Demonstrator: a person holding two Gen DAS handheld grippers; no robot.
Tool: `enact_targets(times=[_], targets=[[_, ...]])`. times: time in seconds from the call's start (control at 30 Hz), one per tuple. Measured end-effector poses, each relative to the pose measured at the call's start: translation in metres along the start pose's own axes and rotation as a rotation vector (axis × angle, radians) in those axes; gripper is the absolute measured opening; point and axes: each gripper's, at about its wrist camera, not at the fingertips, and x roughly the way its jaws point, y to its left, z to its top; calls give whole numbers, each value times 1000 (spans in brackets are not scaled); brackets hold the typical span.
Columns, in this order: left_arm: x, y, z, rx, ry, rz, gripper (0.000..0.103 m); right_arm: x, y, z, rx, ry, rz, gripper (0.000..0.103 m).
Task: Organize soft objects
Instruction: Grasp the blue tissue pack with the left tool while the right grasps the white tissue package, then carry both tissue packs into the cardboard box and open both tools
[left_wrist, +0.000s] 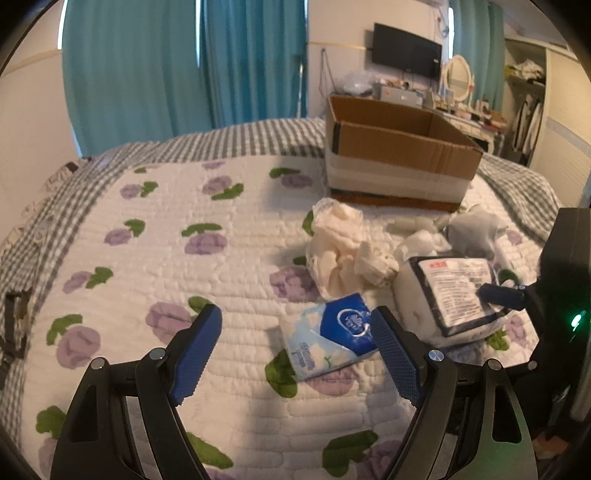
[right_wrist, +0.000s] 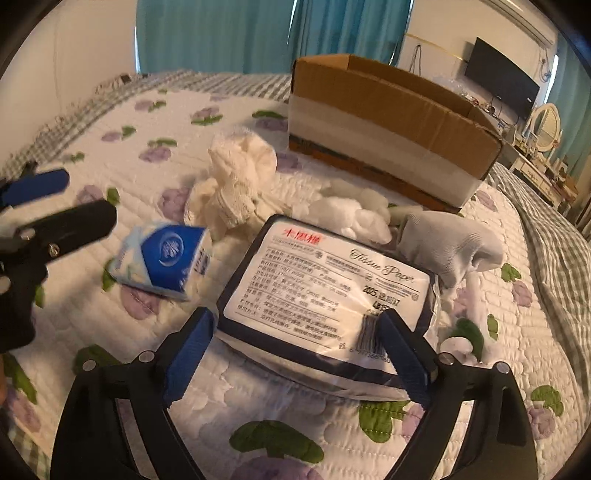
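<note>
Right wrist: right gripper (right_wrist: 295, 350) open around tissue pack (right_wrist: 325, 291), near box (right_wrist: 391, 122); left gripper (left_wrist: 295, 354) open. Next: close, lift.

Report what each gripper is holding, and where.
Neither holds anything: the left gripper is open above the quilt; the right gripper straddles the tissue paper pack, unclosed.

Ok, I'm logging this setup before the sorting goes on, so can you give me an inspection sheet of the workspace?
Surface: floral quilt on a bed.
Job's things: large tissue pack, small blue tissue pack, crumpled white cloth, grey soft item, open cardboard box.
Clutter: nothing seen on the quilt besides these.
Grippers: left gripper open, hovering near the small pack; right gripper open, jaws astride the large pack.
Cables: wires by the wall TV.
Surroundings: teal curtains, dresser mirror.
</note>
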Motion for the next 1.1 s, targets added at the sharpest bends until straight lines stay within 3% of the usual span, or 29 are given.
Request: enact_targets(times=[0.1,0.27,0.43,0.53,0.63,0.83,1.1], targets=[[7,2,-1,-10,25,0,84,9,11,-1,-60,18,-55,98],[18,1,-5,-24,71,-21,84,6,1,-1,-25,-10,-67,95],[28,-8,-11,-9,118,-49,84,-12,-10,-1,21,-72,-77,69],[35,-14,-13,-12,151,-81,83,-24,-26,0,99,-116,-33,62],[46,-22,-15,-14,188,-108,82,-32,-37,1,151,-143,6,61],[65,-22,-15,-51,213,-65,80,-36,-36,2,153,-158,19,60],[43,-28,-20,-11,179,-74,75,-53,-38,-3,163,-189,41,59]])
